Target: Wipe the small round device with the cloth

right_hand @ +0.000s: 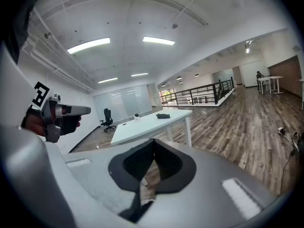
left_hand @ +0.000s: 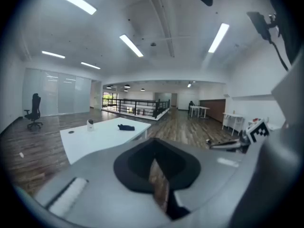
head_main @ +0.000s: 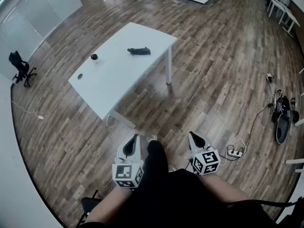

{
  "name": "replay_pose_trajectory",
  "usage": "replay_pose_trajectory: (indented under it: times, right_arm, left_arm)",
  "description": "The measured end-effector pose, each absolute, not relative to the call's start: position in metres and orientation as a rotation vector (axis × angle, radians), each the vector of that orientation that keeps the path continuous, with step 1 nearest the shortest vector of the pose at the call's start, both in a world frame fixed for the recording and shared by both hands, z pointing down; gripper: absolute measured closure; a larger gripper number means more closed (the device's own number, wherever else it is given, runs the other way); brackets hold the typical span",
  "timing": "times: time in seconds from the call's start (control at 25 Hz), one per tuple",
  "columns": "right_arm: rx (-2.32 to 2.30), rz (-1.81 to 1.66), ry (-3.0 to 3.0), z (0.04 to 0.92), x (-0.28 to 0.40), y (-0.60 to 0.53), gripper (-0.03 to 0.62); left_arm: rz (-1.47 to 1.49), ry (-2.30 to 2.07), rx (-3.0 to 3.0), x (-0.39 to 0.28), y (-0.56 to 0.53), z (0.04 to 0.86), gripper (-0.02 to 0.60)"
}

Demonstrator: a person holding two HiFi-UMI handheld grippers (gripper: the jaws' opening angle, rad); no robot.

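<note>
you work under even, cool brightness: the ceiling strip lights (left_hand: 131, 45) burn out to pure white in both gripper views. the white table (head_main: 114, 75) is nearly washed out and throws only a faint, soft shadow on the wood floor (head_main: 213, 56). every view bows hard towards dark, rounded corners. the left gripper (left_hand: 154, 160) and right gripper (right_hand: 152, 151) sit blurred close to their lenses; the far room looks sharper.

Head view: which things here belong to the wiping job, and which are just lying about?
Job: small round device; dark cloth; white table they sit on.
Lying about: office chair; power strip; cables and gear on the floor at right.
</note>
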State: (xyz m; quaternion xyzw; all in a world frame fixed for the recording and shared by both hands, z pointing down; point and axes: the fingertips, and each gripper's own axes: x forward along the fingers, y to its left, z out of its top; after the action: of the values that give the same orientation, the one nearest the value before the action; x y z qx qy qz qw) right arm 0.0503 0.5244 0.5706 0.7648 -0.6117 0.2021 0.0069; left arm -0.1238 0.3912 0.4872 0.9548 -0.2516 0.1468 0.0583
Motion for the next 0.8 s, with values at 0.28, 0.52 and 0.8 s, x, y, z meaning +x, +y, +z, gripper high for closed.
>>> replay_pose_trajectory:
  times: [0.28, 0.52, 0.8]
  right_arm:
    - [2.383, 0.599, -1.858, 0.566, 0.078, 0.498, 0.592]
    - [2.418, 0.654, -1.742, 0.569, 0.109, 0.468, 0.592]
    - [2.419, 0.662, -1.772, 0.561, 0.123, 0.381, 0.592]
  left_arm:
    - [0.41, -0.653, 2.839, -0.081, 0.356, 0.501, 0.574]
    - [0.403, -0.562, 2.84, -0.04, 0.305, 0.503, 0.574]
    - [0.434, -0.515, 2.843, -0.012, 0.226, 0.498, 0.574]
